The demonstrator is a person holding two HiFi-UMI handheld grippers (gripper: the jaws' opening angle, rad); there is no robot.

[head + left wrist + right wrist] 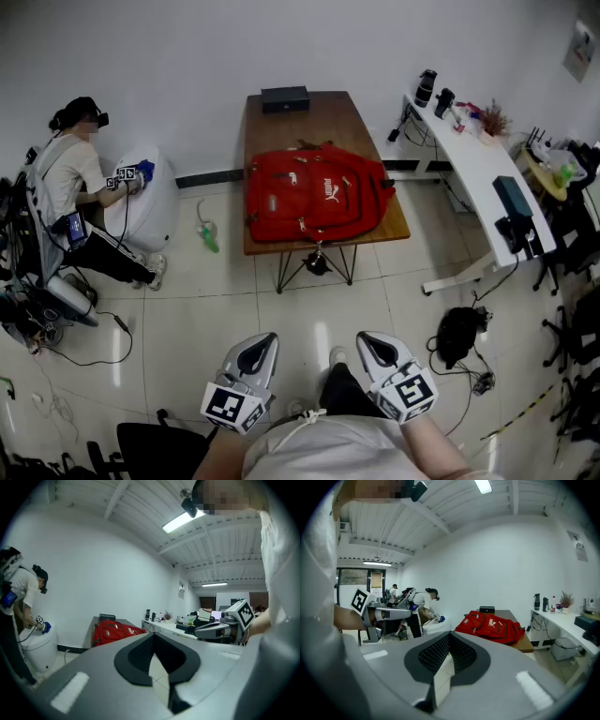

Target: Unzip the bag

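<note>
Wooden table (328, 117) stood against a plain white wall (169, 47) on a glossy pale tiled floor (309, 309). Right of the table, a long white desk (473, 164) ran at an angle. Black chair (155, 448) was well in front of the table, to its left. White beamed ceiling (140, 503) carried a lit strip light (180, 521).

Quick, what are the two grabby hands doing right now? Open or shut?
Left gripper: shut, holding nothing.
Right gripper: shut, holding nothing.
</note>
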